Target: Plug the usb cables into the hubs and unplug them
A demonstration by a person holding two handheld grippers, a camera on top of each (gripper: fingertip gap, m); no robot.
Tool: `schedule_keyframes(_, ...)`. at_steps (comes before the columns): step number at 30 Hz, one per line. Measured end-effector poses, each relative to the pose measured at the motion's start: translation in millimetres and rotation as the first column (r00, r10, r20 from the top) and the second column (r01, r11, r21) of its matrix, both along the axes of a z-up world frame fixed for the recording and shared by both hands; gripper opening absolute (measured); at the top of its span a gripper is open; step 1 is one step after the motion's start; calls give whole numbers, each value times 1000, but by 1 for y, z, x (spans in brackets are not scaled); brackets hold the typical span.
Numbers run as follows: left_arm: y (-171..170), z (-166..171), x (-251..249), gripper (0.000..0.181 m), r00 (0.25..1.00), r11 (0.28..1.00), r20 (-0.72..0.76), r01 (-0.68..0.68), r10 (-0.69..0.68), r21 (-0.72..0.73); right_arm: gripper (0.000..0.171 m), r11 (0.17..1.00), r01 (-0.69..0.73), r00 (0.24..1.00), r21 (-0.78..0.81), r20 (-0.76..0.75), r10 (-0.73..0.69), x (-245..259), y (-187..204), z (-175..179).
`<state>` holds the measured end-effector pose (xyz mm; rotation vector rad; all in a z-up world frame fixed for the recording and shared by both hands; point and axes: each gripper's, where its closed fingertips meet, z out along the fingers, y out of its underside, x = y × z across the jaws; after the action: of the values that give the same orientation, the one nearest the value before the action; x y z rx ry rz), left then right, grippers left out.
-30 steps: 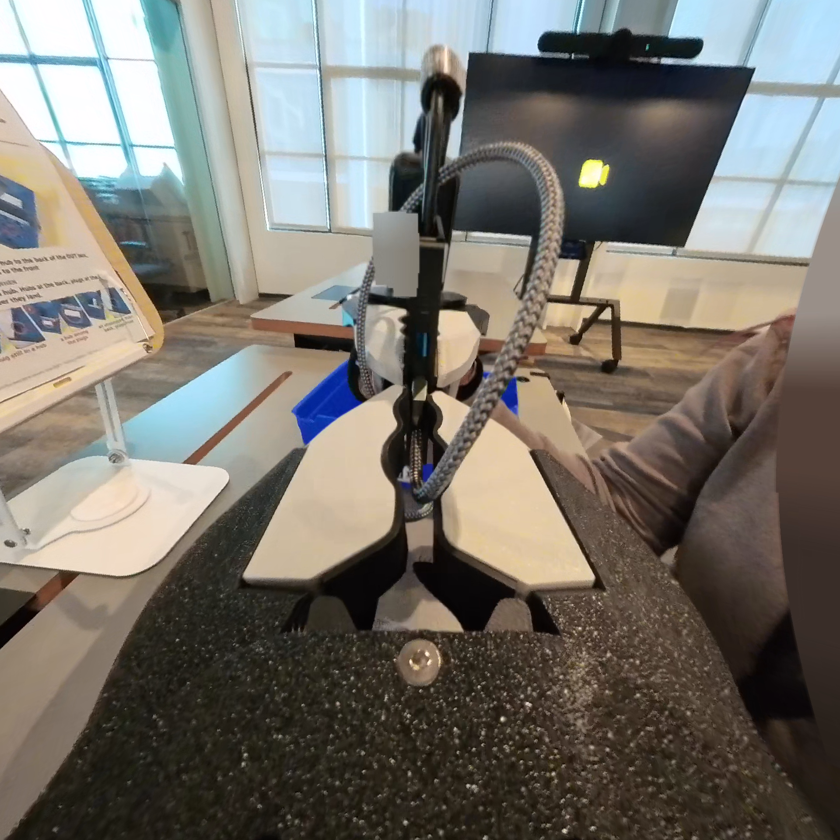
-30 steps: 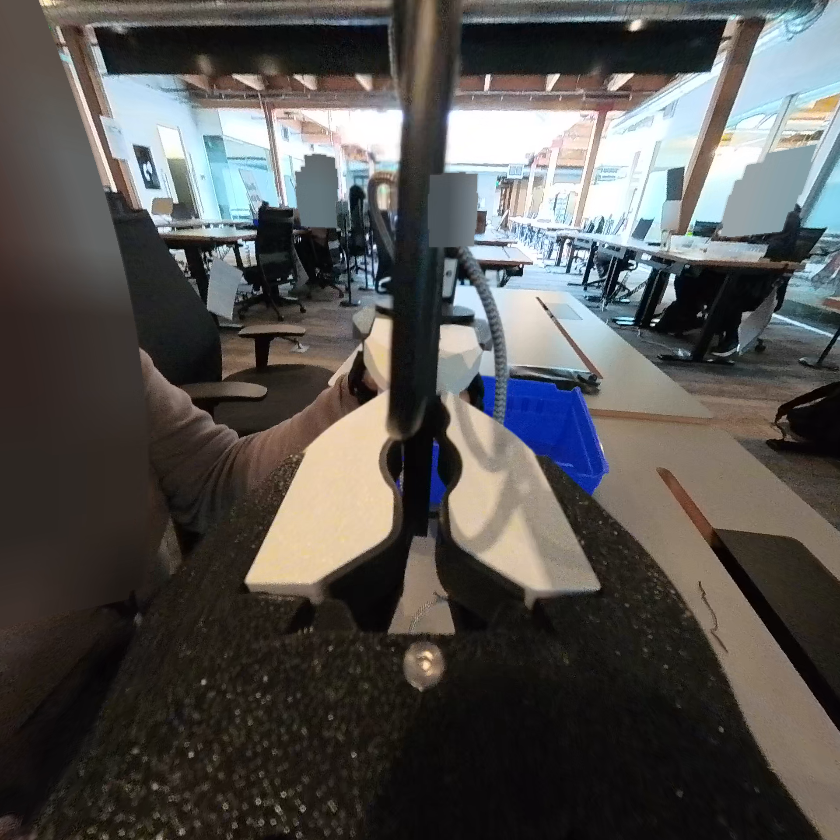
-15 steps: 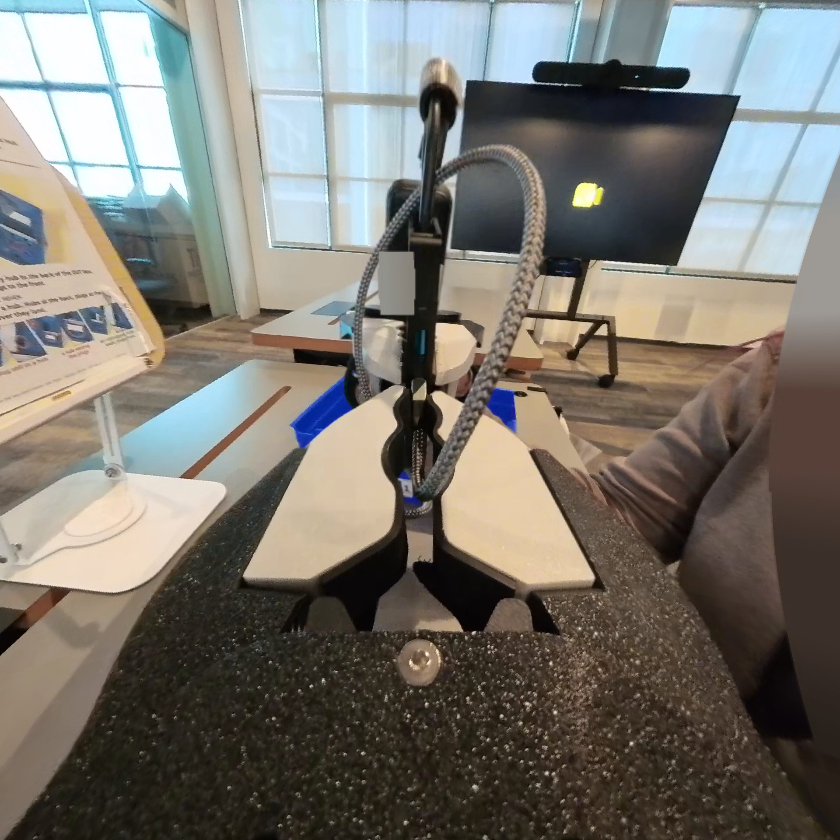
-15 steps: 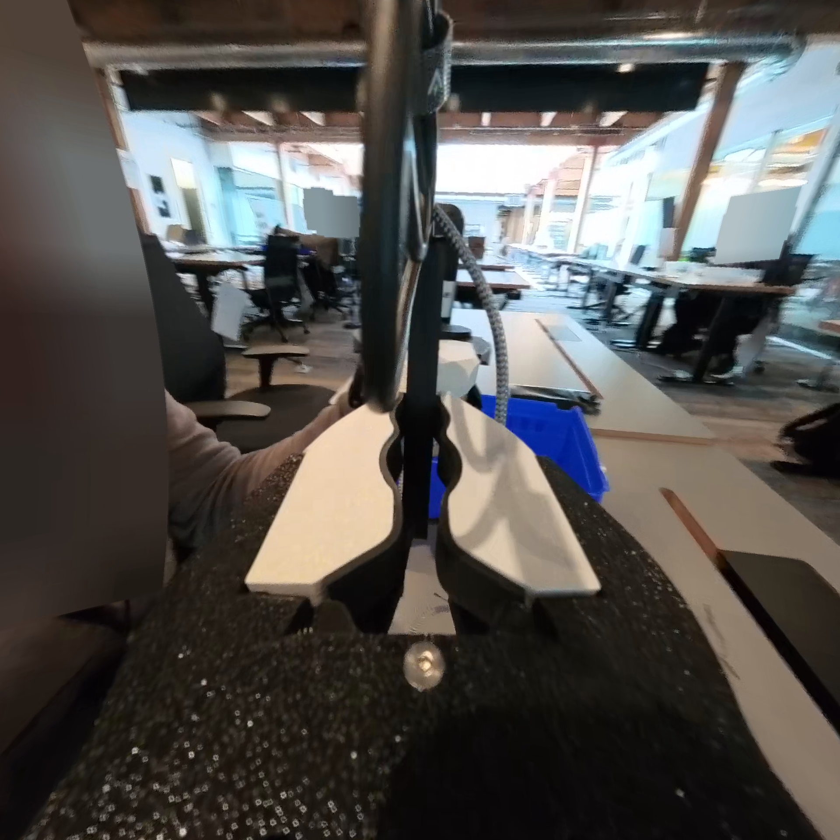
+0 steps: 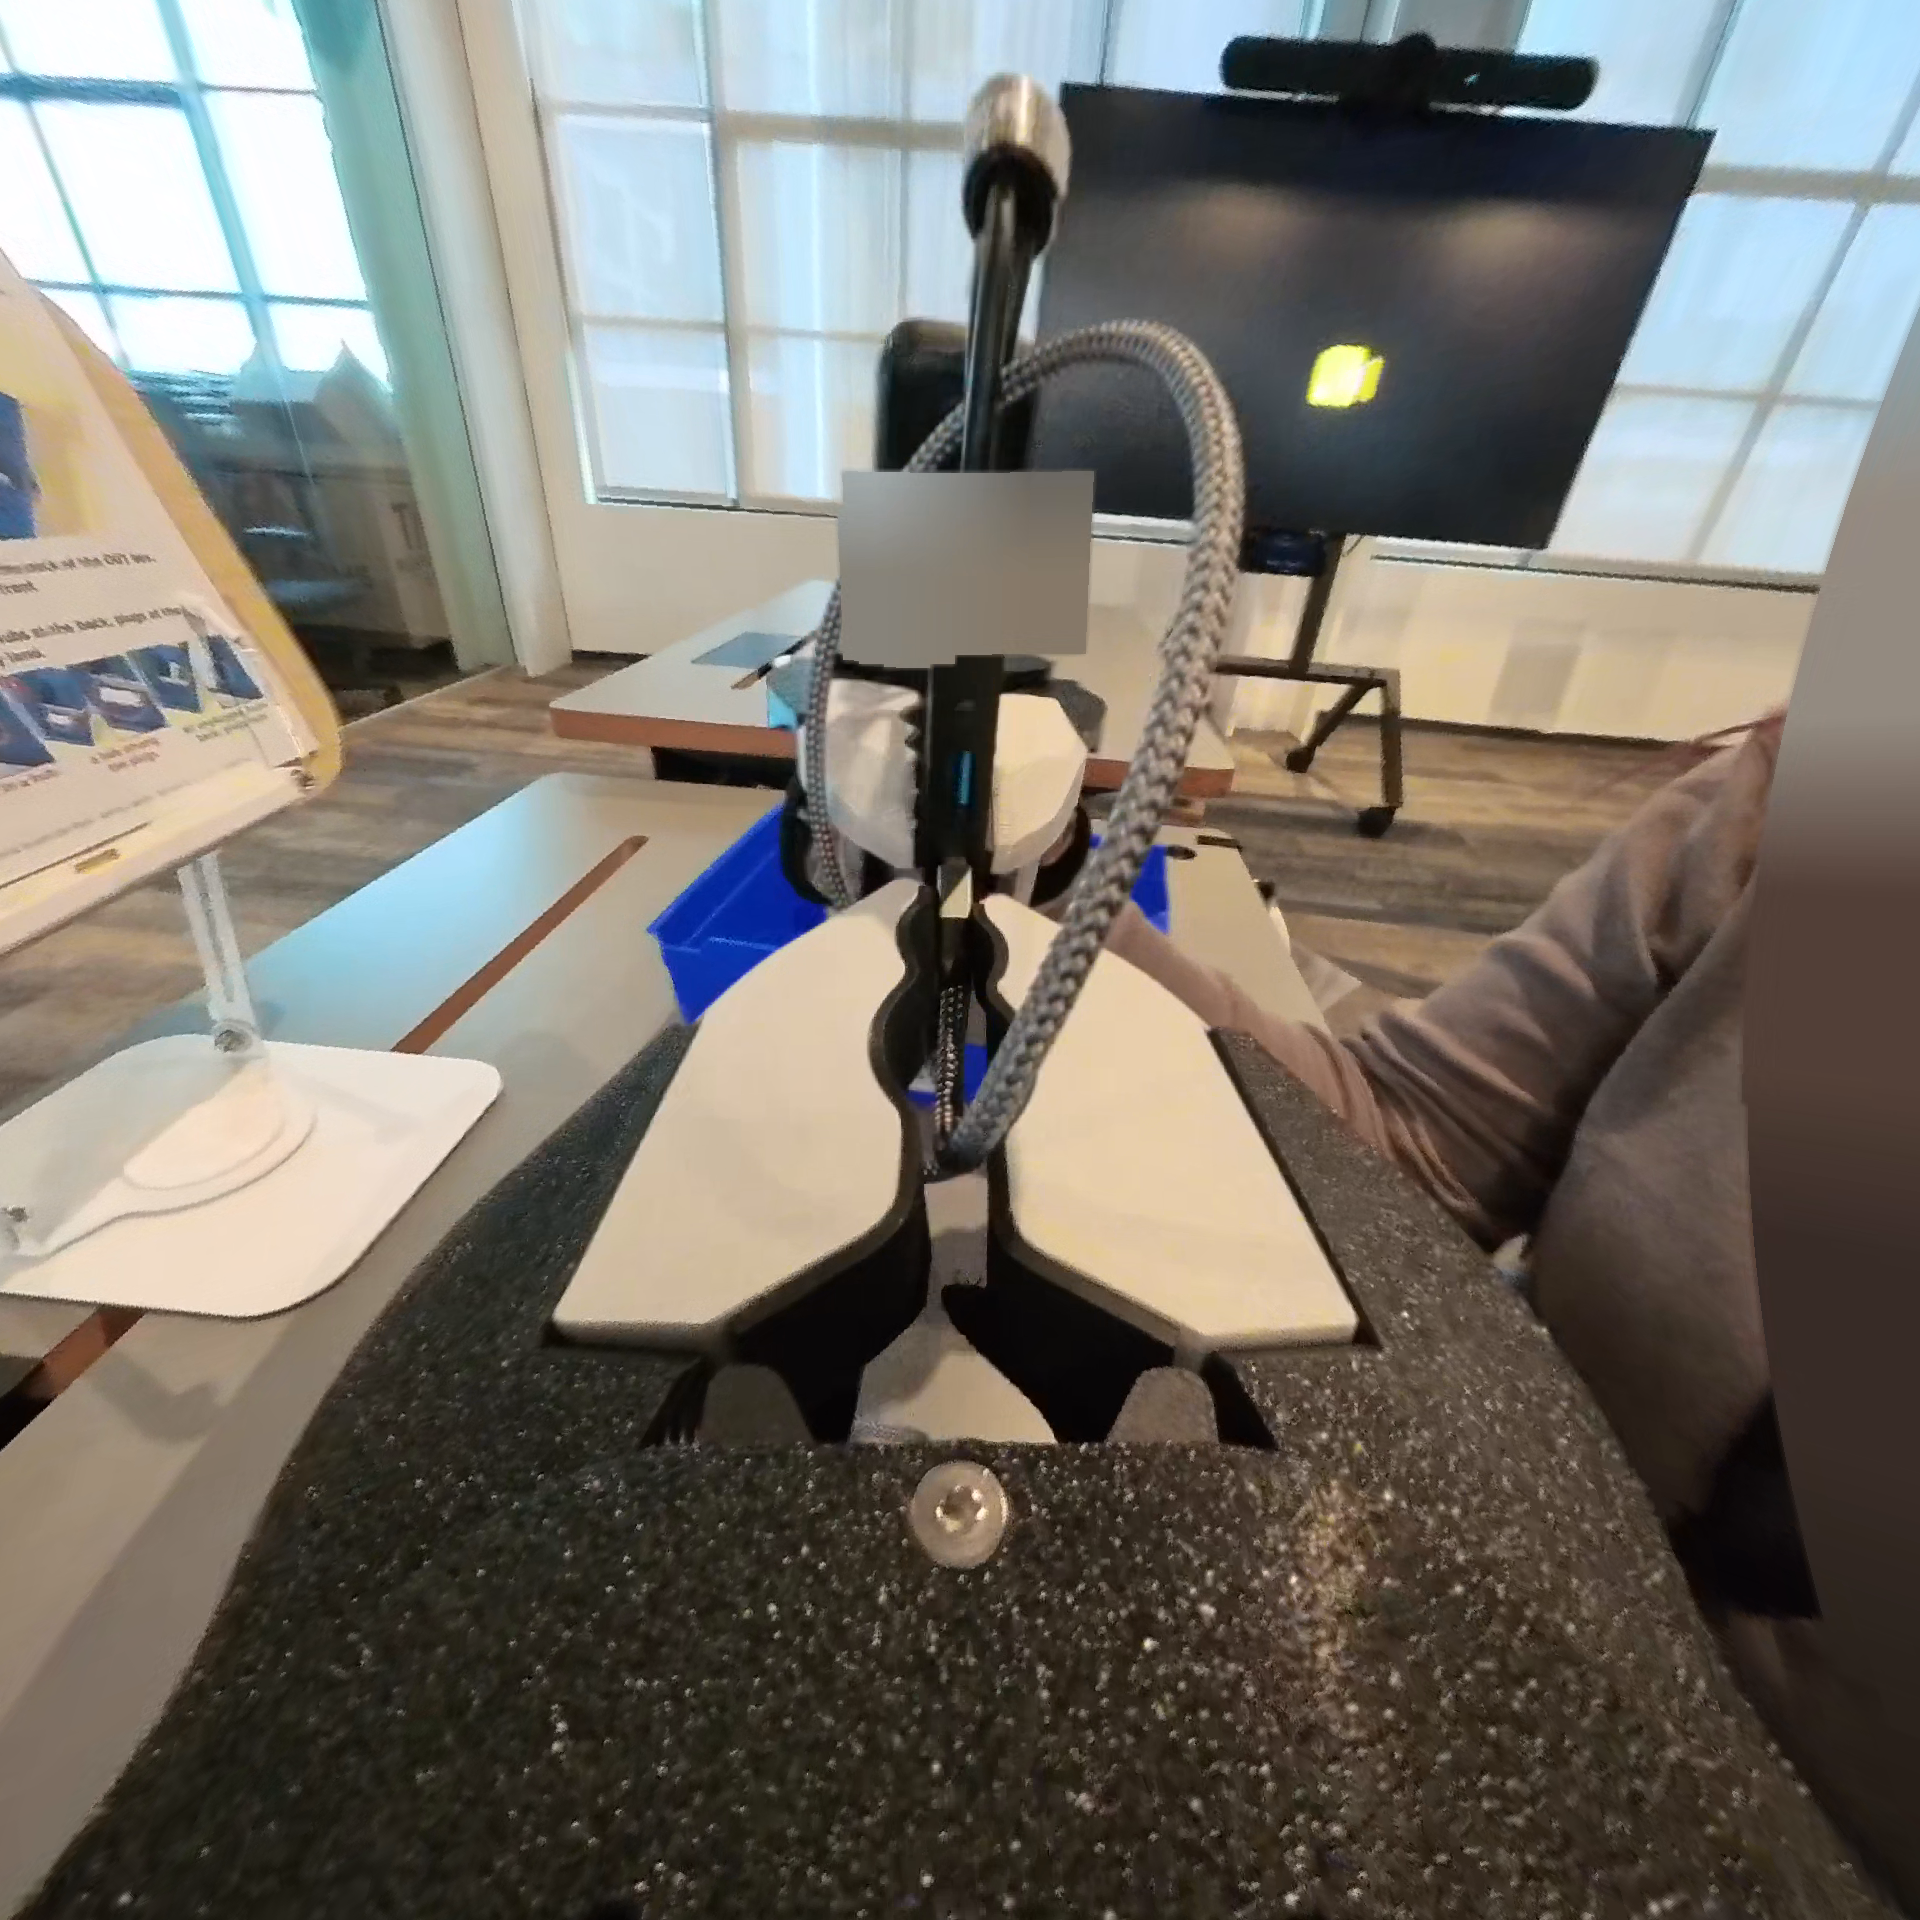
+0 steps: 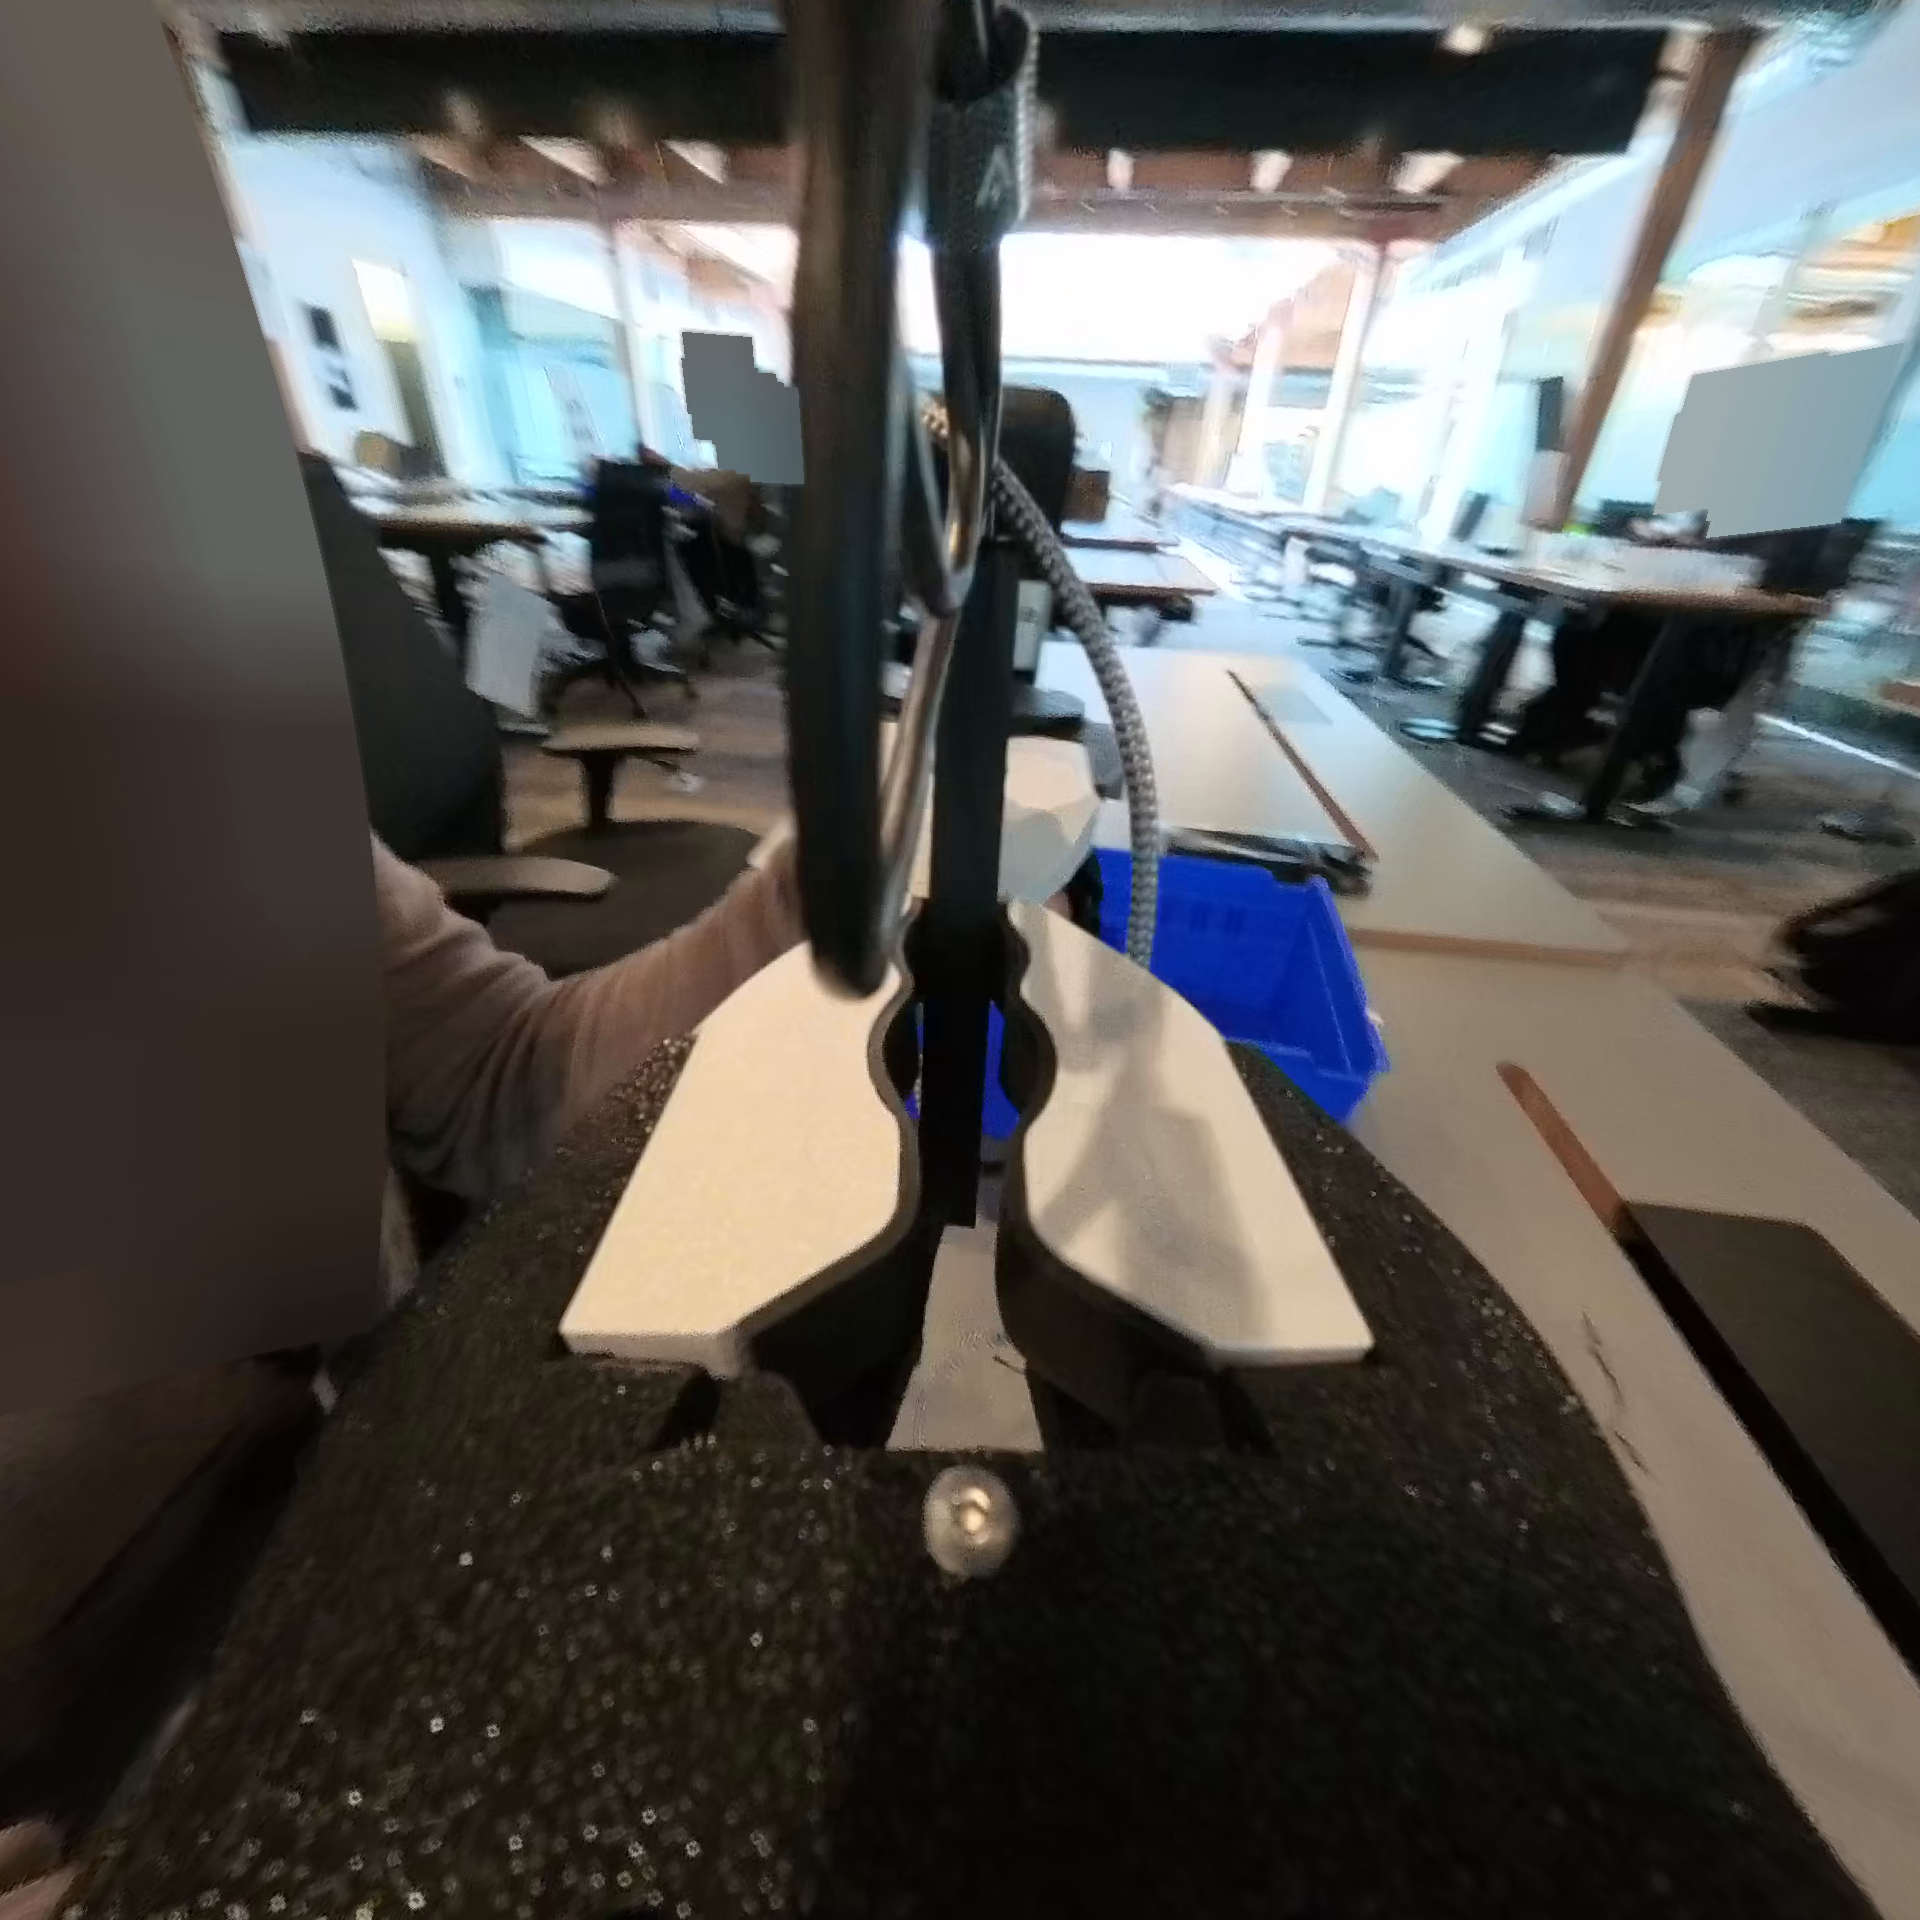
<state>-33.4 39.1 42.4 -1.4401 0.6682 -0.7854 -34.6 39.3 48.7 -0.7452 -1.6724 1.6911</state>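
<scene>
My left gripper (image 5: 951,909) is shut on the plug end of a grey braided usb cable (image 5: 1195,623), which loops up and back down behind it. Facing it, my right gripper (image 6: 956,930) is shut on a slim black hub (image 6: 961,1039), seen edge-on and upright. The hub also shows in the left wrist view (image 5: 961,769), held between the right gripper's white fingers (image 5: 868,758). The plug tip meets the hub's edge; I cannot tell whether it is seated. The hub's own black cable (image 6: 831,520) rises to a silver connector (image 5: 1013,114).
A blue bin (image 6: 1247,956) sits on the grey table (image 5: 364,935) just below both grippers. A white document stand (image 5: 260,1164) is at the left. A person's sleeve (image 5: 1455,1039) is at the right. A dark screen on a wheeled stand (image 5: 1351,332) is beyond. The tips of both grippers are at nearly the same place.
Both grippers stay shut and facing each other. The right wrist view has shifted and blurred, and the hub's black cable has swung left across it, with a strap coming into view at the top.
</scene>
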Motion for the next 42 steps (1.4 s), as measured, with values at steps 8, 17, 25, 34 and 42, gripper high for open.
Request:
schedule_keyframes(8,5,-13,-8,6,995,997,-76,-63,59,-49,10,999,24,998,34,57,-26,-6,3,-12)
schedule_keyframes(17,3,-14,-6,6,998,997,-52,-28,24,-69,10,1000,1,998,19,71,-2,-5,2,-14)
schedule_keyframes(25,3,-14,-6,6,999,998,-44,-18,16,-61,10,1000,-29,998,-9,51,29,-4,2,-13)
schedule_keyframes(34,3,-10,-8,6,999,999,-25,-24,23,-44,10,999,-21,1000,-27,9,21,-7,3,-9)
schedule_keyframes(42,2,-14,-7,6,999,998,-47,-15,12,-57,10,999,-41,998,-13,39,41,-5,2,-14)
